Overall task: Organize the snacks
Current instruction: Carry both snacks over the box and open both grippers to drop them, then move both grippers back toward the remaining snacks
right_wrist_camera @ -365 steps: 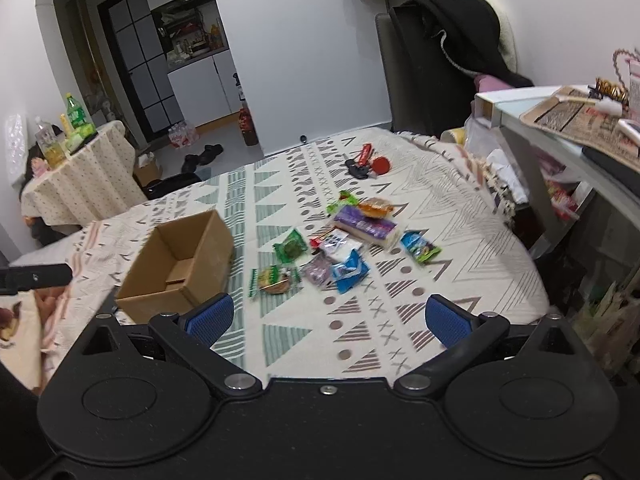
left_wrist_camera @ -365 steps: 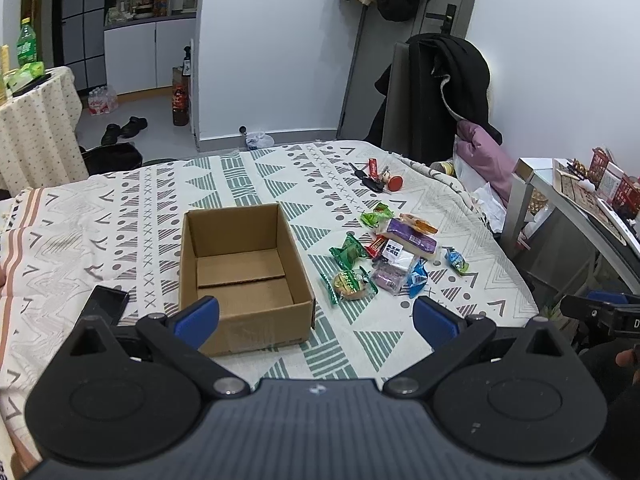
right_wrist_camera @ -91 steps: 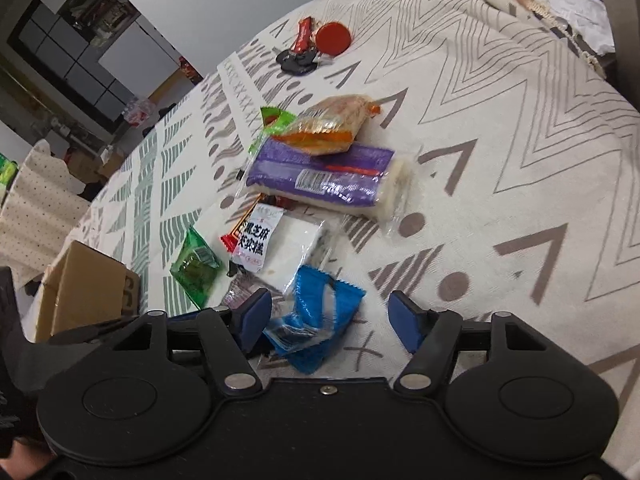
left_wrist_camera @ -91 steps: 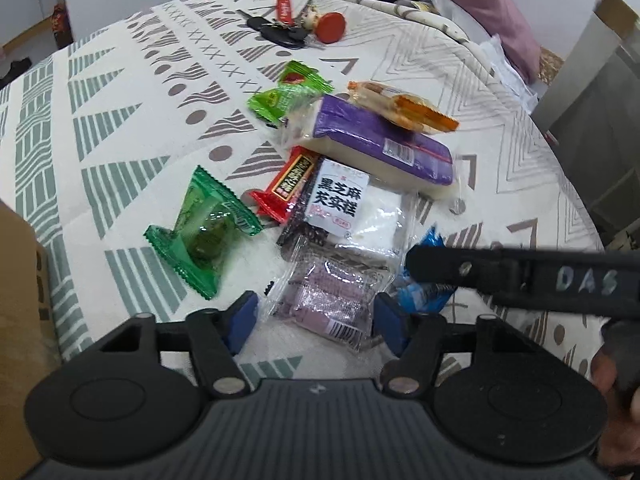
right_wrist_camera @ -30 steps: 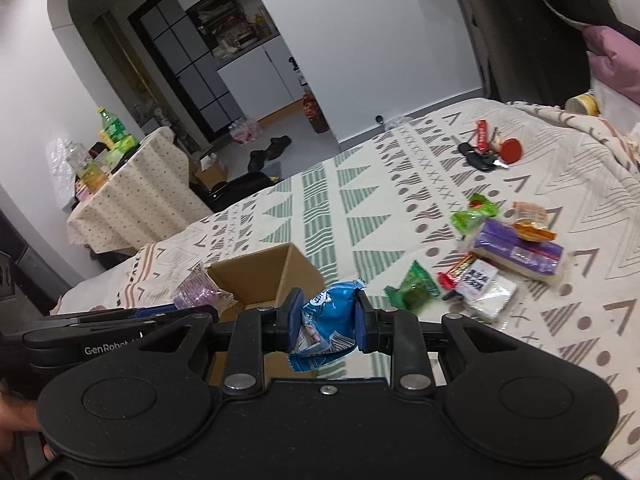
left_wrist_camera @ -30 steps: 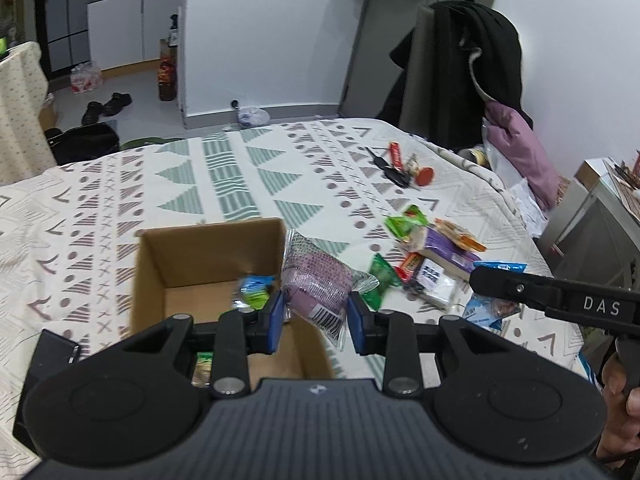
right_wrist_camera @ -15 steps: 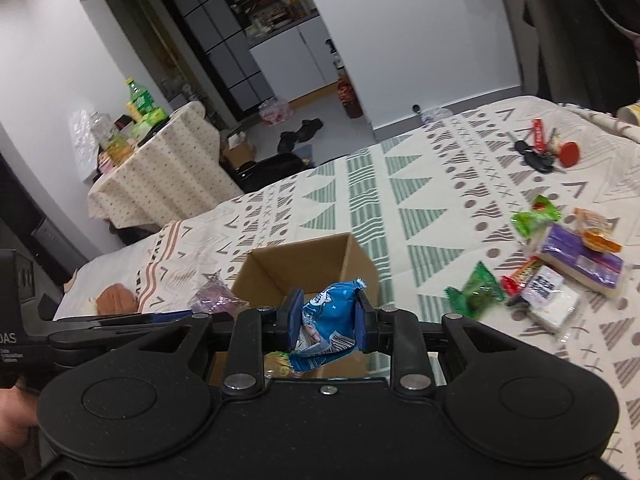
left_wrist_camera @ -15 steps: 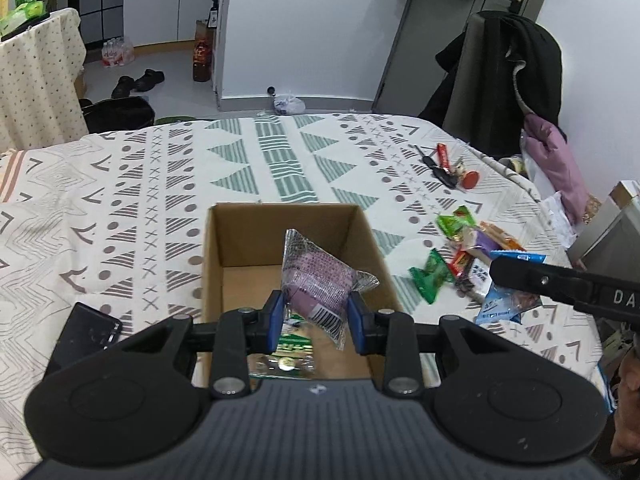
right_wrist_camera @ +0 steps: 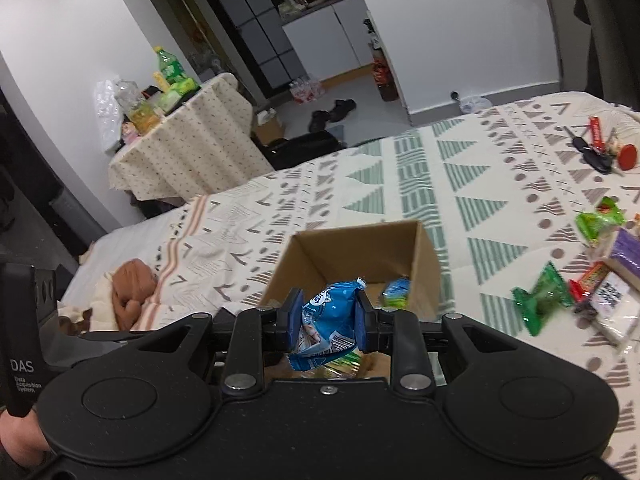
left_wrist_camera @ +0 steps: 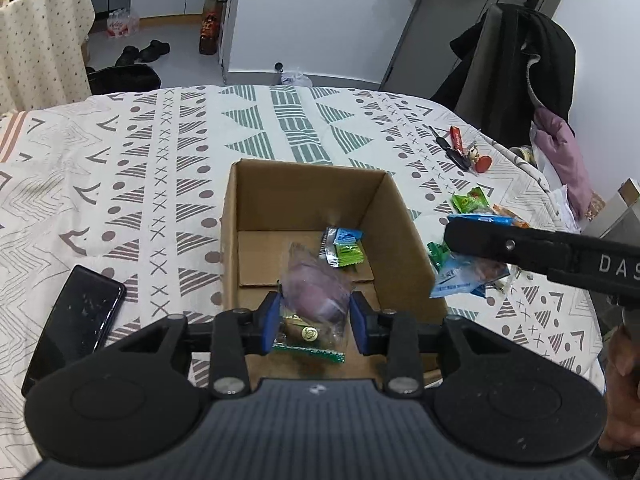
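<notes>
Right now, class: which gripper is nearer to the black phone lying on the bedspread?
Left. The left gripper, over the cardboard box with a purple snack packet, is beside the phone. The right gripper is beyond the box's far side.

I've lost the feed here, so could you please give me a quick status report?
Left gripper shut on purple snack packet over cardboard box. Right gripper shut on blue snack packet, beside the box. Nothing blocking the opening.

White letters "DAS" stood on the right gripper (left_wrist_camera: 472,240); the left gripper's handle (right_wrist_camera: 22,368) carried "DAS" above small print reading "Data Acquisition System".
</notes>
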The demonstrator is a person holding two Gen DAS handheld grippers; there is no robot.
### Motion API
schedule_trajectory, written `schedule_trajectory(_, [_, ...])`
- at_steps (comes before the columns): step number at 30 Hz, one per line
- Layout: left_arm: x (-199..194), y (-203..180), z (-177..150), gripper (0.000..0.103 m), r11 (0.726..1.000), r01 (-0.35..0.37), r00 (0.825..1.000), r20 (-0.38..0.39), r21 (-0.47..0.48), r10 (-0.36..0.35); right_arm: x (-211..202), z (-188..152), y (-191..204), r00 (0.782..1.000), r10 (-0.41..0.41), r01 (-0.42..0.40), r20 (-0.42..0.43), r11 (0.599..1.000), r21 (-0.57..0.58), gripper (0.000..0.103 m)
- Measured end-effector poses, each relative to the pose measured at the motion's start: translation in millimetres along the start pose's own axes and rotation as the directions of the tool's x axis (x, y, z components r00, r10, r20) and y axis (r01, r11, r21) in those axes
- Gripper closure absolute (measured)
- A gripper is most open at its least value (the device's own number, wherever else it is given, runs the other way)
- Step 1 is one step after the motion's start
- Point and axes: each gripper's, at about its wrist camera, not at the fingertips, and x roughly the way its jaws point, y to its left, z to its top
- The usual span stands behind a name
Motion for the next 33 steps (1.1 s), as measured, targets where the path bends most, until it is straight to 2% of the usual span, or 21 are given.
schedule_trajectory(2, [-2, -2, 1, 0.065, 1.0, 0.007, 1.0, 0.008, 0.019, -0.007, 0, 0, 0, 1.0, 0.006, -0.006, 0.011, 1.0, 0.011, 0.073])
schedule_trajectory(4, [-4, -3, 3, 0.056, 1.0, -0.014, 1.0, 0.014, 0.024, 0.014, -3, 0, -2, 1.0, 0.003, -0.004, 0.029, 1.0, 0.023, 0.066])
schedule_trajectory(8, [-9, -4, 3, 0.041, 0.999, -0.033, 0.999, 0.039, 0.038, 0.032, -9, 0, -3, 1.0, -0.011, 0.011, 0.029, 1.0, 0.014, 0.062])
schedule_trajectory(9, [-10, -5, 3, 0.035, 0.999, -0.028, 0.999, 0.042, 0.037, 0.027, -10, -1, -5, 0.999, -0.018, 0.018, 0.028, 1.0, 0.014, 0.059])
schedule_trajectory(10, [-10, -6, 4, 0.029, 0.999, -0.03, 0.999, 0.041, 0.036, 0.028, -13, -2, -6, 0.999, -0.025, 0.024, 0.028, 1.0, 0.018, 0.051])
schedule_trajectory(13, [-10, -12, 4, 0.02, 0.998, -0.04, 0.998, 0.042, 0.042, 0.038, -21, -5, -10, 0.998, -0.056, 0.055, 0.036, 0.998, 0.02, 0.039])
schedule_trajectory(17, [-10, -21, 7, 0.014, 0.999, -0.031, 0.999, 0.035, 0.037, 0.03, -31, -8, -20, 0.996, -0.081, 0.08, 0.031, 0.996, 0.035, 0.031])
schedule_trajectory(19, [-10, -28, 8, 0.011, 0.999, -0.027, 0.999, 0.039, 0.047, 0.025, -39, -8, -26, 0.994, -0.102, 0.1, 0.042, 0.994, 0.049, 0.024])
schedule_trajectory(24, [-7, -46, 11, 0.008, 0.998, -0.015, 0.999, 0.037, 0.065, 0.013, -56, -7, -41, 0.986, -0.16, 0.157, 0.054, 0.986, 0.057, 0.019])
schedule_trajectory(33, [-6, -80, 18, 0.005, 0.996, 0.022, 0.999, 0.047, 0.082, -0.026, -83, -11, -69, 0.973, -0.216, 0.21, 0.082, 0.975, 0.076, 0.009])
